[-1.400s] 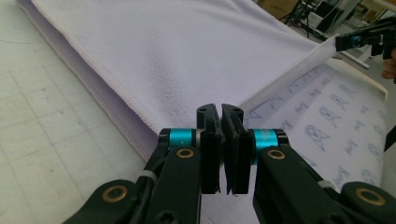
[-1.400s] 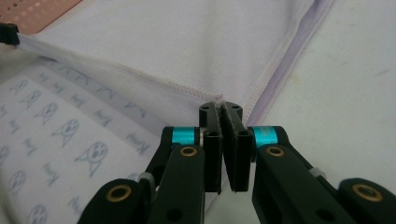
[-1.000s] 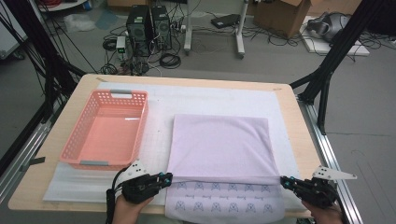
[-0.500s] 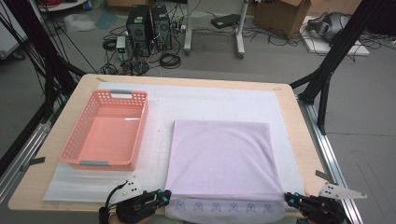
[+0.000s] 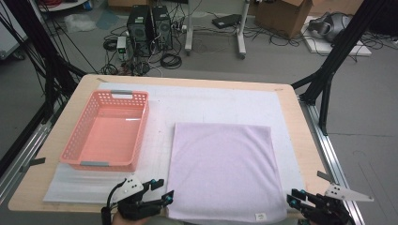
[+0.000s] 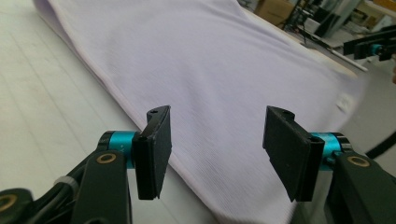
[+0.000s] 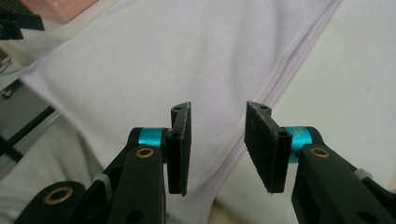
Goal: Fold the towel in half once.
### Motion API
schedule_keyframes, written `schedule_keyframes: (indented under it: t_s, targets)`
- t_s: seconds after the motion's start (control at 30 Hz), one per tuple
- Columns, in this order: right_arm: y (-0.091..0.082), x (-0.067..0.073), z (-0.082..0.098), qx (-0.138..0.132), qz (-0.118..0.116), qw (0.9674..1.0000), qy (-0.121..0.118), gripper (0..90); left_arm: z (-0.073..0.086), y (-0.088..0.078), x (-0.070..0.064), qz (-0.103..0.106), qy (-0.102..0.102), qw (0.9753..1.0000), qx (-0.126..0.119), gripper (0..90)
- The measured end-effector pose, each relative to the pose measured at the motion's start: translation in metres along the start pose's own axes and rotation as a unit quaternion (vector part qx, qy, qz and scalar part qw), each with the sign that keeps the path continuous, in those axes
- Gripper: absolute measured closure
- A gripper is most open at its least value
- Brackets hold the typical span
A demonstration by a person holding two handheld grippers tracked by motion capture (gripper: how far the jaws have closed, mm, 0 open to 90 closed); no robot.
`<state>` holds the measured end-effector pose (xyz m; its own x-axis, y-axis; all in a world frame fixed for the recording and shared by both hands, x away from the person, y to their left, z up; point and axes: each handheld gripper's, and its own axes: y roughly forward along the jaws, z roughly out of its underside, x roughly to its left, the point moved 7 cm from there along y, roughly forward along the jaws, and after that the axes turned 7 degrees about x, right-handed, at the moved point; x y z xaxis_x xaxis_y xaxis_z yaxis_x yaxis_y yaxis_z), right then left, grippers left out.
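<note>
Left tool (image 5: 162, 197) sits at the near left corner of the lavender towel (image 5: 224, 171), jaws just opened and standing wide; in the left gripper view the pads straddle the towel's edge without pressing it, nothing held. Right tool (image 5: 296, 200) at the near right corner, jaws also just opened, a narrower gap; the right gripper view shows the hem running under the gap, free of both pads. I read this as the release after a fold: the towel lies flat and doubled on the white mat (image 5: 155, 108) of the counter (image 5: 286, 101), near edge close to the counter's near edge. Pink basket (image 5: 109, 132) stands just beside the towel's left edge, nothing in it that I can see. Next move, as I judge it: back both tools off the hem without dragging it, then regrip for another fold or lift toward the basket; corners must stay aligned. Writing: a small white tag (image 5: 259, 216) on the towel's near edge, toward the right corner, too small to read. No other labels legible.
</note>
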<state>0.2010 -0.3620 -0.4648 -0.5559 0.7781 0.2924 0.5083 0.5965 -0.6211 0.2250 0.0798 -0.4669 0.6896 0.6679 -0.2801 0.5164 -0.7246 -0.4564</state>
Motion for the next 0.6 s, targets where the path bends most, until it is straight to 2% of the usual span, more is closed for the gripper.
schedule_keyframes:
  t_s: [0.13, 0.23, 0.3, 0.4, 0.43, 0.5, 0.6]
  targets:
    - [0.015, -0.016, -0.017, 0.003, 0.026, 0.9997, -0.003, 61.3, -0.021, 0.014, 0.021, -0.020, 0.000, 0.9997, -0.014, 43.7]
    - [0.036, -0.035, -0.040, 0.007, 0.059, 0.9982, -0.012, 63.1, -0.035, 0.027, 0.033, -0.021, -0.007, 0.9994, -0.026, 44.4]
    - [0.049, -0.047, -0.055, 0.007, 0.071, 0.9974, -0.010, 65.3, -0.044, 0.034, 0.043, -0.025, -0.014, 0.9991, -0.031, 44.5]
    - [0.075, -0.069, -0.086, 0.004, 0.085, 0.9963, 0.012, 66.8, -0.057, 0.045, 0.057, -0.022, -0.024, 0.9987, -0.039, 44.4]
    - [0.082, -0.074, -0.093, 0.002, 0.090, 0.9959, 0.009, 67.6, -0.062, 0.049, 0.063, -0.022, -0.028, 0.9986, -0.039, 44.3]
    - [0.101, -0.086, -0.105, 0.018, 0.114, 0.9933, 0.005, 68.0, -0.067, 0.054, 0.071, -0.022, -0.028, 0.9987, -0.037, 43.9]
    - [0.121, -0.099, -0.117, 0.025, 0.145, 0.9889, 0.018, 70.1, -0.072, 0.061, 0.080, -0.037, -0.026, 0.9983, -0.035, 43.7]
